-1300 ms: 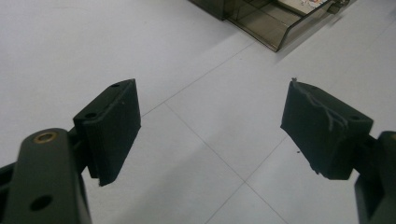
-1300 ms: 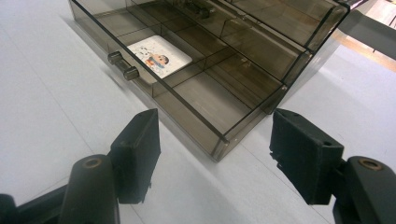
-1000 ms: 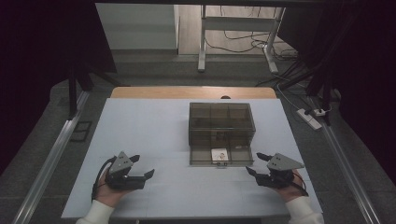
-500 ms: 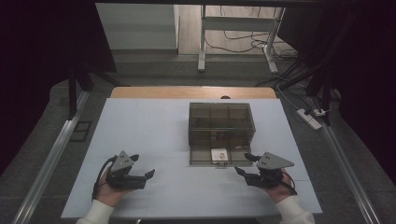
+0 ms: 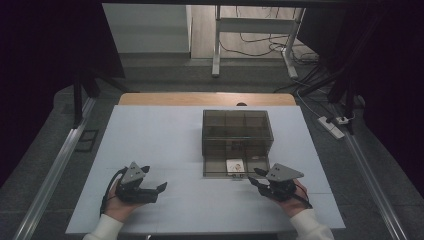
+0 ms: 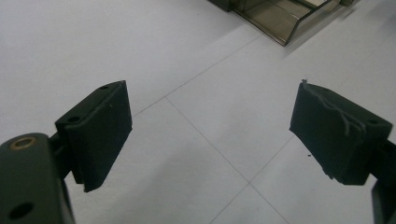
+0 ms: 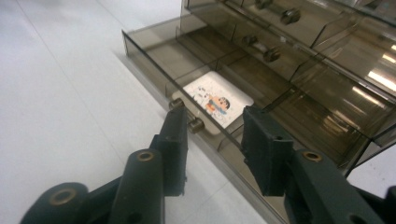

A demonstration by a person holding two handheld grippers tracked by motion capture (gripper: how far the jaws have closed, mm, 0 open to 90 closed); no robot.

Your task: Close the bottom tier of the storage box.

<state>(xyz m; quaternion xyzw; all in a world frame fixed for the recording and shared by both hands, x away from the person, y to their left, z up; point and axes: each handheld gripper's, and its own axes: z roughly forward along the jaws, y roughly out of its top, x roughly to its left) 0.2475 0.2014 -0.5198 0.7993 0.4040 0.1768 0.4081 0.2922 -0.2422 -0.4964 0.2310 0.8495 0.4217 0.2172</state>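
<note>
Fingers first: your right gripper (image 7: 212, 140) has its jaws partly apart and has just been closing them. The small knob (image 7: 195, 125) on the front wall of the pulled-out drawer (image 7: 154, 60) sits in the gap, close to the left finger (image 7: 175, 140). No pad presses on it, and whether that finger grazes it cannot be told.

Your left gripper (image 6: 210, 135) has its jaws wide apart and has just been opening them. Nothing lies between them, just the bare white bench (image 6: 116, 42).

In the high view, the smoked-plastic drawer box (image 5: 237, 132) stands near the middle of the bench, toward the far edge. Its bottom drawer is drawn out toward your near edge. A white card with a cartoon print (image 7: 217, 100) lies flat on the drawer floor, just behind the knob.

Your right gripper (image 5: 257, 177) is at the drawer's front right corner. Your left gripper (image 5: 156, 189) rests near the near edge on the left side, well apart from the box.
</note>
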